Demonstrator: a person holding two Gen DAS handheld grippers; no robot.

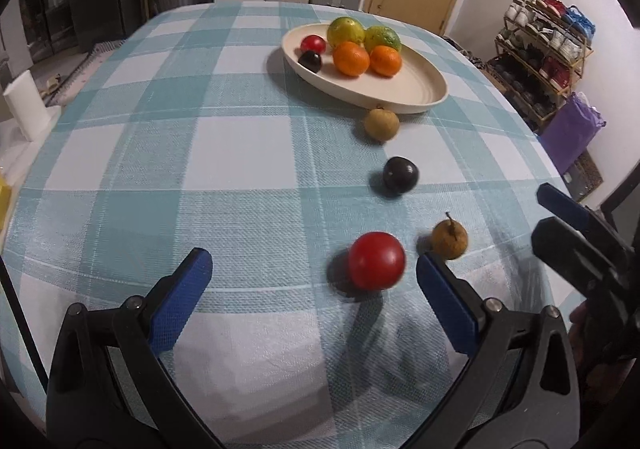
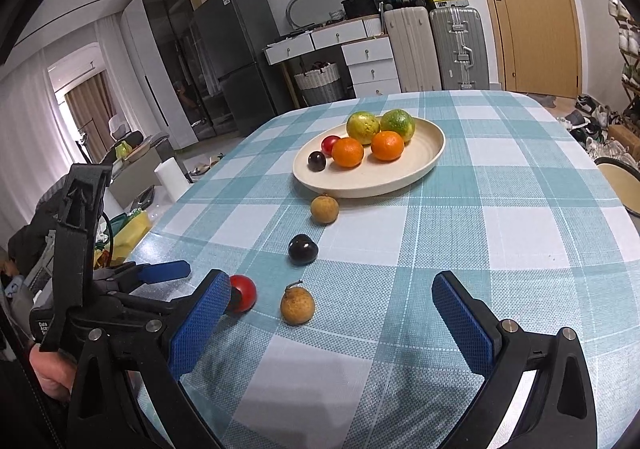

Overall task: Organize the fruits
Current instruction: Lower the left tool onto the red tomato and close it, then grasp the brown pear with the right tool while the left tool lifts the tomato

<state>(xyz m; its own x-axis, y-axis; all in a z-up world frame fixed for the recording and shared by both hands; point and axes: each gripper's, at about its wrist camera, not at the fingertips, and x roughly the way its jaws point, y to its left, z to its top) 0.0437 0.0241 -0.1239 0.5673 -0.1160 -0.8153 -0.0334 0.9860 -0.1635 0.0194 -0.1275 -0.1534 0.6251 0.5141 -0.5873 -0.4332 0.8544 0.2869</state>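
A cream oval plate [image 1: 416, 89] [image 2: 424, 165] on the checked tablecloth holds two green-yellow citrus, two oranges [image 1: 351, 58] [image 2: 347, 152], a small red fruit and a dark one. Loose on the cloth lie a tan longan [image 1: 381, 123] [image 2: 324, 209], a dark plum [image 1: 400, 174] [image 2: 303, 248], a stemmed brown longan [image 1: 449, 239] [image 2: 297, 305] and a red tomato [image 1: 376, 261] [image 2: 243, 292]. My left gripper [image 1: 314, 297] is open, the tomato just ahead between its fingertips. My right gripper [image 2: 332, 309] is open behind the stemmed longan.
A white paper roll [image 1: 26, 105] stands off the table's left side. Suitcases [image 2: 458, 49], drawers and a wooden door lie beyond the far edge. A shoe rack [image 1: 540, 49] and a purple bag [image 1: 572, 129] are to the right. A hand [image 2: 48, 369] holds the left tool.
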